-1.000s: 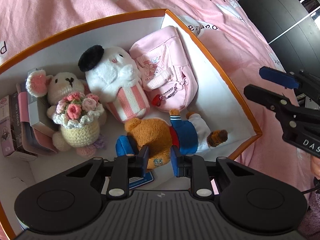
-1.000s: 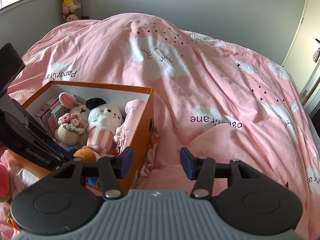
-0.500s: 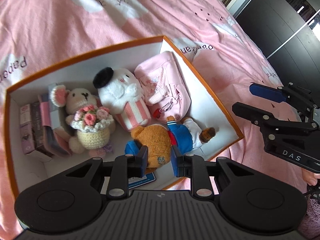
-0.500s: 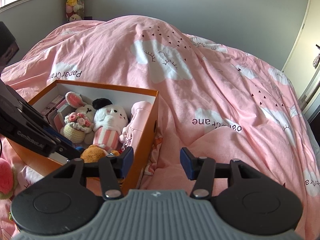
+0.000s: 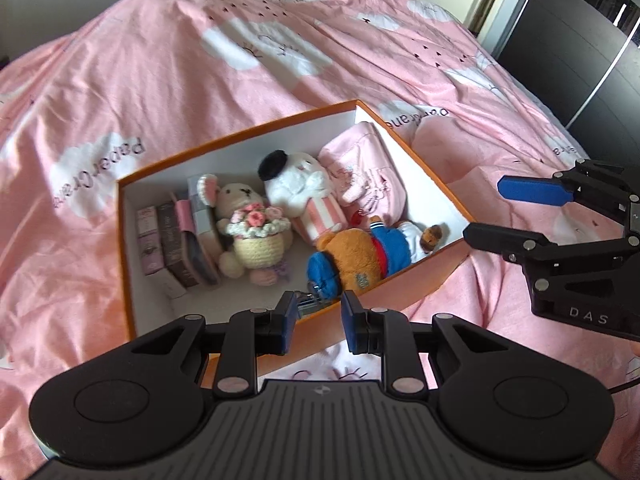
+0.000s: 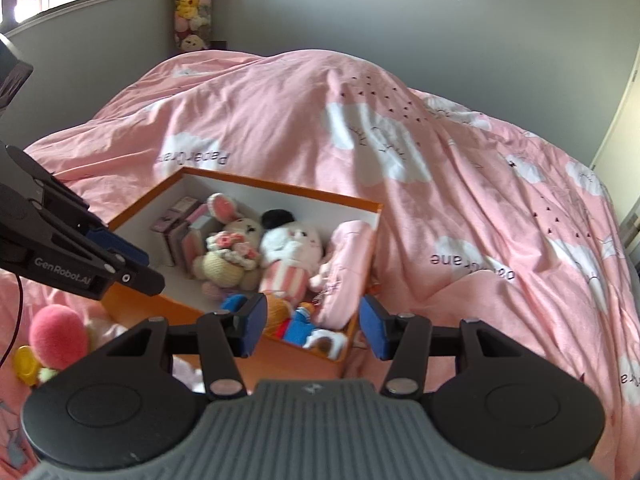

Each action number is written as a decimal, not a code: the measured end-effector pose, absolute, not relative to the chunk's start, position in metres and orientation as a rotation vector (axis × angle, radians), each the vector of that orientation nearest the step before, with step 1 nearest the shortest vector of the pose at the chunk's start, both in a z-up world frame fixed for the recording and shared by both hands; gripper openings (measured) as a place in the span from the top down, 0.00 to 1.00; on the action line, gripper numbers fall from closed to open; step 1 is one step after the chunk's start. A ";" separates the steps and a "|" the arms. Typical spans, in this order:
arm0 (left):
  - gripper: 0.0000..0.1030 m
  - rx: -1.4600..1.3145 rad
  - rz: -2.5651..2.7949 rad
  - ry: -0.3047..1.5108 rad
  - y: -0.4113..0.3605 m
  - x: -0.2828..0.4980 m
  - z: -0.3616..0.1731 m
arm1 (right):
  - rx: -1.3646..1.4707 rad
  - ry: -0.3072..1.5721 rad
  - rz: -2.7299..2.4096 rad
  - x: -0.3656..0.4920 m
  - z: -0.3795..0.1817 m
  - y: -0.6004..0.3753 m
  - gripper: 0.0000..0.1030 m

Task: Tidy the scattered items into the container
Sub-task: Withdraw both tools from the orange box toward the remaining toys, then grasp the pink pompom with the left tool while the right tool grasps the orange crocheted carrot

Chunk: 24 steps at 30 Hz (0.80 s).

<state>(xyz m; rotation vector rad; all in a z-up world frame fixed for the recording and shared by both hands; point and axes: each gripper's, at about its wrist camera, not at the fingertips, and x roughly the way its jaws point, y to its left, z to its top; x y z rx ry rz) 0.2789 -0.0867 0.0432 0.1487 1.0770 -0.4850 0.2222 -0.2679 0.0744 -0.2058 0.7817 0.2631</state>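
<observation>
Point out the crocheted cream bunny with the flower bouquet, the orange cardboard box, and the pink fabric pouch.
crocheted cream bunny (image 5: 256, 236), left wrist view, bouquet.
orange cardboard box (image 5: 240, 132), left wrist view, far rim.
pink fabric pouch (image 6: 348, 264), right wrist view, side panel.

Orange outside, white inside — the box (image 5: 416, 162). Pink with white clouds, the duvet (image 5: 180, 60). Pink-and-white stripes on the white plush (image 5: 304, 196); blue jacket on the orange bear (image 5: 356, 256). Pink pouch (image 5: 368, 160). Possibly yellow — a blurred toy (image 6: 26, 364).
</observation>
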 end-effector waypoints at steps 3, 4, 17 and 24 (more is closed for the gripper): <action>0.74 0.171 -0.463 1.044 -0.082 0.263 0.050 | -0.197 0.789 0.292 0.214 0.074 -0.257 0.47; 0.74 0.173 -0.459 1.038 -0.080 0.258 0.052 | -0.196 0.787 0.297 0.211 0.073 -0.254 0.47; 0.74 0.200 -0.385 0.951 -0.052 0.197 0.059 | -0.083 0.765 0.359 0.174 0.064 -0.221 0.47; 0.71 0.127 -0.337 0.938 -0.010 0.159 0.054 | -0.021 0.791 0.400 0.155 0.038 -0.197 0.51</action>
